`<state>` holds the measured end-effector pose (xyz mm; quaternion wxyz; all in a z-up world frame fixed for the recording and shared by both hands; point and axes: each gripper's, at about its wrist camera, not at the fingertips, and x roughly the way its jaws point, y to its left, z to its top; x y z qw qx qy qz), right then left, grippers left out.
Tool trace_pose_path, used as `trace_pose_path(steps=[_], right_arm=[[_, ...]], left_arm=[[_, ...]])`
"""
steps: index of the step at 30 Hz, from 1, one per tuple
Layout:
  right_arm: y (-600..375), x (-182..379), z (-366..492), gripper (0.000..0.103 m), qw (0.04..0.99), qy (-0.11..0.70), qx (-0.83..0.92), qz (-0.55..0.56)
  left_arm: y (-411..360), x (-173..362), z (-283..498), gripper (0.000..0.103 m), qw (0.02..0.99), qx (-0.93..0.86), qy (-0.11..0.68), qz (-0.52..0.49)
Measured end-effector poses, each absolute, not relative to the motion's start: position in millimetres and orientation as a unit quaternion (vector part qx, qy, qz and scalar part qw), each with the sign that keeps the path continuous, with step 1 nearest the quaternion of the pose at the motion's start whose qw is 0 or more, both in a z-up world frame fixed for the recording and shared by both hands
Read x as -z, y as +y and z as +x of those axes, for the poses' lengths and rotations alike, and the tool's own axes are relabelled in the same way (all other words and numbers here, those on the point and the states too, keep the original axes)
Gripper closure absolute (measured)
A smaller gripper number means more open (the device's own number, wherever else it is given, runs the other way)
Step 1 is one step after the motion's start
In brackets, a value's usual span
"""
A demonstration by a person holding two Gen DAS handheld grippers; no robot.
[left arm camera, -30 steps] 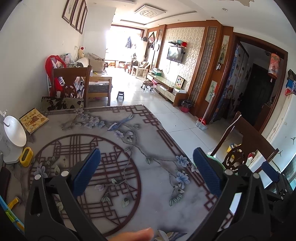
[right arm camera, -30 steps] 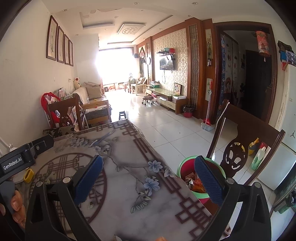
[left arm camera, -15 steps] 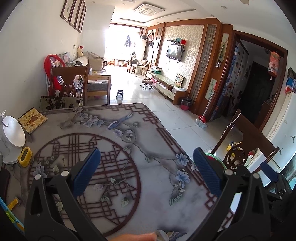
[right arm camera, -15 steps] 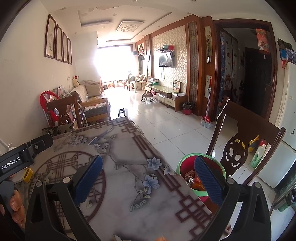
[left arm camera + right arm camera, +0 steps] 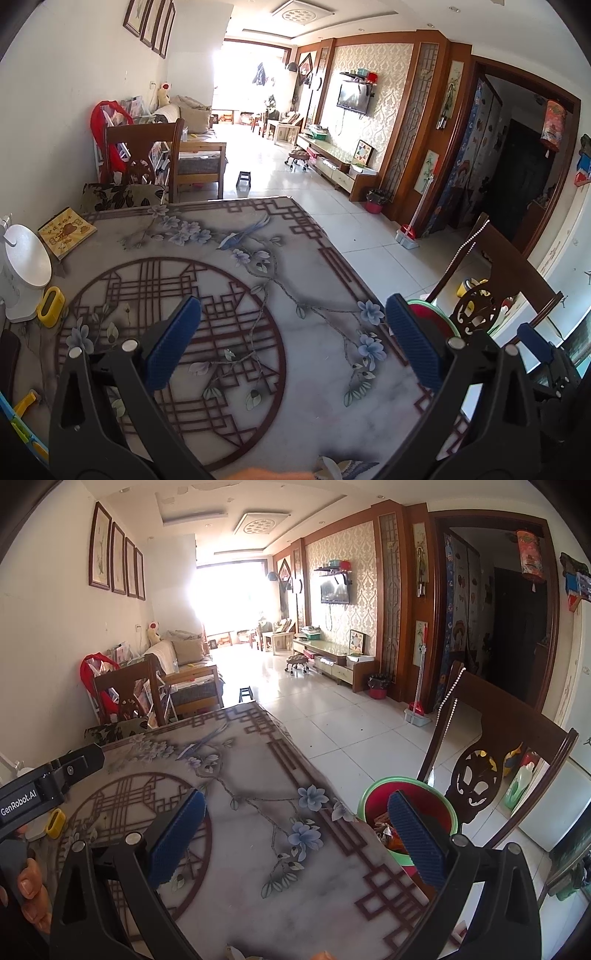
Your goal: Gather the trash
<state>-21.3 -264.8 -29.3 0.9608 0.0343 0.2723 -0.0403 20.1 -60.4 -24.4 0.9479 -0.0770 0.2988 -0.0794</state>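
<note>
A red bin with a green rim (image 5: 406,808) stands on the floor beside the table's right edge and holds crumpled wrappers (image 5: 386,834). In the left wrist view only a sliver of that bin (image 5: 432,312) shows past the right finger. My left gripper (image 5: 293,343) hovers open over the patterned table (image 5: 236,280) with nothing between its blue pads. My right gripper (image 5: 295,834) is open too, above the table's right edge, its right pad in front of the bin. The left gripper's body (image 5: 44,786) shows at the left of the right wrist view.
A dark wooden chair (image 5: 491,760) stands just beyond the bin. On the table's left side sit a white round device (image 5: 22,266), a small yellow object (image 5: 51,306) and a yellow booklet (image 5: 66,232). Another chair (image 5: 140,155) is at the far end.
Both views have shifted slightly; the bin sits a little lower and closer in the right wrist view. Both grippers stay open and empty.
</note>
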Motion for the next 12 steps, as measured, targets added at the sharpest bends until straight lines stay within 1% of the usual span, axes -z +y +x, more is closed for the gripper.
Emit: trace_pose_path(steps=[5,8,12], right_arm=[[-253.3,50.1,-2.6,0.007,0.952,0.303,0.017,0.026],[-240.4,82.2,15.8,0.007,0.938,0.346,-0.007,0.014],[-224.8,130.6,37.5,0.007,0.918,0.395,-0.037,0.000]], left_arm=[[-45.6,47.5,33.2,0.005,0.940,0.053,0.328,-0.083],[-18.9,85.1,43.3,0.005,0.928,0.002,0.363,-0.085],[35.3,154.4,46.2,0.005,0.898,-0.086,0.424,-0.083]])
